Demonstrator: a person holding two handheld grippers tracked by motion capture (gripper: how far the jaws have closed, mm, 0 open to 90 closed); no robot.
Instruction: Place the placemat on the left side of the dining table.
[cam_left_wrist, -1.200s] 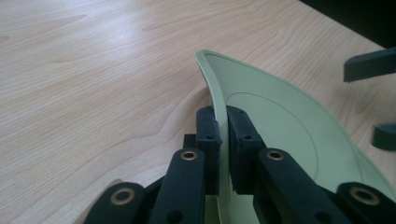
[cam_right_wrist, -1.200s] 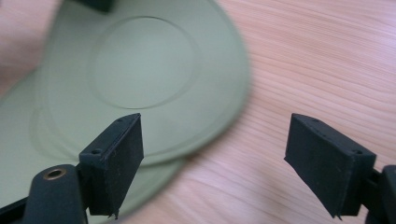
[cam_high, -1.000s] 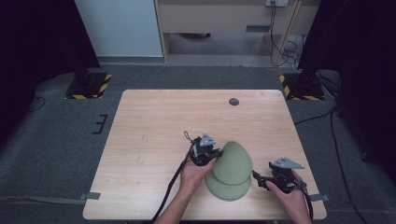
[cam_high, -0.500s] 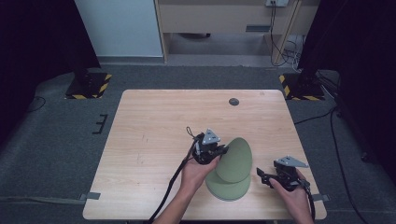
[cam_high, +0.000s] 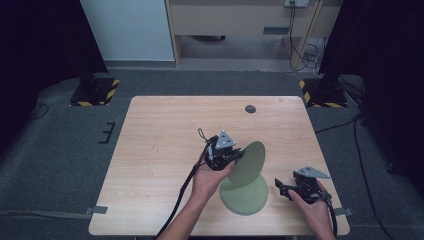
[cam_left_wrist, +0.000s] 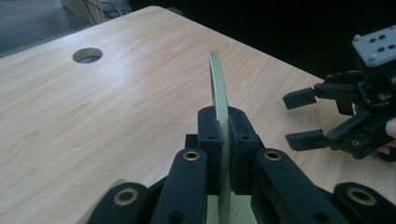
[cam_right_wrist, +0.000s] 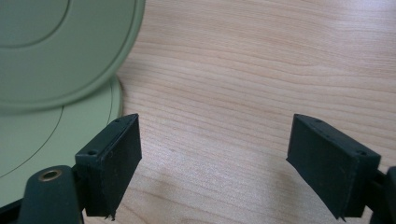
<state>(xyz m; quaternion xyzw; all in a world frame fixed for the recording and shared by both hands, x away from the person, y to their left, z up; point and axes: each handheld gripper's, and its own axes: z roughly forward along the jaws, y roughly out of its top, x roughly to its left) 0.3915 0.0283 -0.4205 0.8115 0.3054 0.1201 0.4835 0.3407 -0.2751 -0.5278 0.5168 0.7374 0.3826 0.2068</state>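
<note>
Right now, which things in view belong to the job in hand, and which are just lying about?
In the job:
- upper green plate, tilted up on edge, clamped at its rim by the left gripper
- lower green plate, flat on the table
- right gripper, jaws open on nothing, beside the plates

Lying about:
- round hole near the table's far edge
- yellow-black striped stand bases on the floor

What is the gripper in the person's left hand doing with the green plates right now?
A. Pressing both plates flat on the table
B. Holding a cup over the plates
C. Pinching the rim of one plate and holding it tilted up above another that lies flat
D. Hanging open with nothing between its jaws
C: the left gripper has its jaws shut on the rim of the upper green plate, which stands tilted above the lower green plate lying flat on the table.
</note>
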